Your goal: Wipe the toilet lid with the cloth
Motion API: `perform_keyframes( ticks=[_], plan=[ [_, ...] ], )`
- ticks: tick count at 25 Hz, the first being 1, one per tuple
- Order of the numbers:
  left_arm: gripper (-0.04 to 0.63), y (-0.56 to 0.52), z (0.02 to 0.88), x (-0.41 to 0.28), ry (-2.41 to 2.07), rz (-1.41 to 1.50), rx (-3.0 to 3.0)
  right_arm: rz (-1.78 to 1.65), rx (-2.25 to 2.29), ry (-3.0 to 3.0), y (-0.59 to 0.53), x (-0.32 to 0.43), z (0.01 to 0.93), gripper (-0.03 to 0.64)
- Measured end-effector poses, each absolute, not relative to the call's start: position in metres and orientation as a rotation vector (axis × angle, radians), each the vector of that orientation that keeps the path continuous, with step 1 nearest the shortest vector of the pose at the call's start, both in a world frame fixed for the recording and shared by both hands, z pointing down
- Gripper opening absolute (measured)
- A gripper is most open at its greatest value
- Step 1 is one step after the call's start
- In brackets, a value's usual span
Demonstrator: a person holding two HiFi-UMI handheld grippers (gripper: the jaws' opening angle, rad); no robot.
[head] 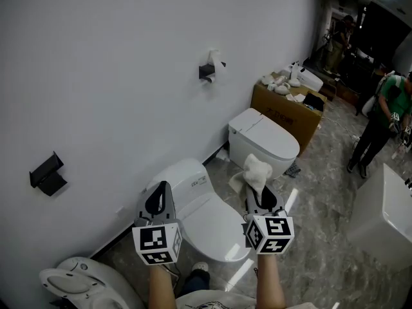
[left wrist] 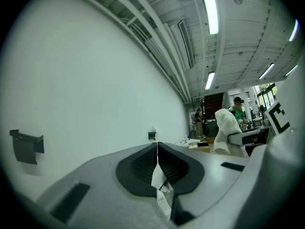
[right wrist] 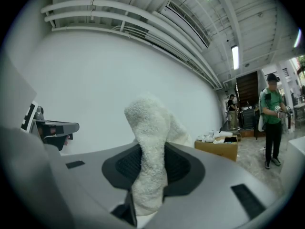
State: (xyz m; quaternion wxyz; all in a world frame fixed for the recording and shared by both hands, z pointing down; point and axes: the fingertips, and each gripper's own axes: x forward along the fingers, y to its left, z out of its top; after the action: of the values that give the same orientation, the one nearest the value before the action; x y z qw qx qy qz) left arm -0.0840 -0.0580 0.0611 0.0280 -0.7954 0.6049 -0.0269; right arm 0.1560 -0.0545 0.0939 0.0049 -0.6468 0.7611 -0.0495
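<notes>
A white toilet with its lid point(head: 215, 227) down stands below and between my two grippers in the head view. My right gripper point(head: 259, 190) is shut on a white fluffy cloth point(head: 257, 170), held upright in the air above the lid's right edge. In the right gripper view the cloth point(right wrist: 148, 149) stands up between the pads. My left gripper point(head: 161, 187) hovers over the toilet's left side near the wall, jaws together. In the left gripper view its pads point(left wrist: 143, 163) meet, with a small white paper slip point(left wrist: 161, 185) showing low between them.
A second white toilet point(head: 262, 139) stands further along the wall, then a cardboard box point(head: 287, 113) with white rags. A paper holder point(head: 208, 70) and a black bracket point(head: 47, 174) hang on the wall. Another toilet point(head: 76, 283) sits at bottom left. A person point(head: 383, 116) stands at right by a white cabinet point(head: 385, 216).
</notes>
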Motion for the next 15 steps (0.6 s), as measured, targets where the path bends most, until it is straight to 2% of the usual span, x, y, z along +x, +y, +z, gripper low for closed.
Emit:
perform_keyframes(
  ticks=[15],
  plan=[
    [0.009, -0.0618, 0.0657, -0.0773, 1.866, -0.091, -2.465, -0.162, -2.038, 2.379, -0.0549, 0.1635, 0.0992, 0.106]
  ],
)
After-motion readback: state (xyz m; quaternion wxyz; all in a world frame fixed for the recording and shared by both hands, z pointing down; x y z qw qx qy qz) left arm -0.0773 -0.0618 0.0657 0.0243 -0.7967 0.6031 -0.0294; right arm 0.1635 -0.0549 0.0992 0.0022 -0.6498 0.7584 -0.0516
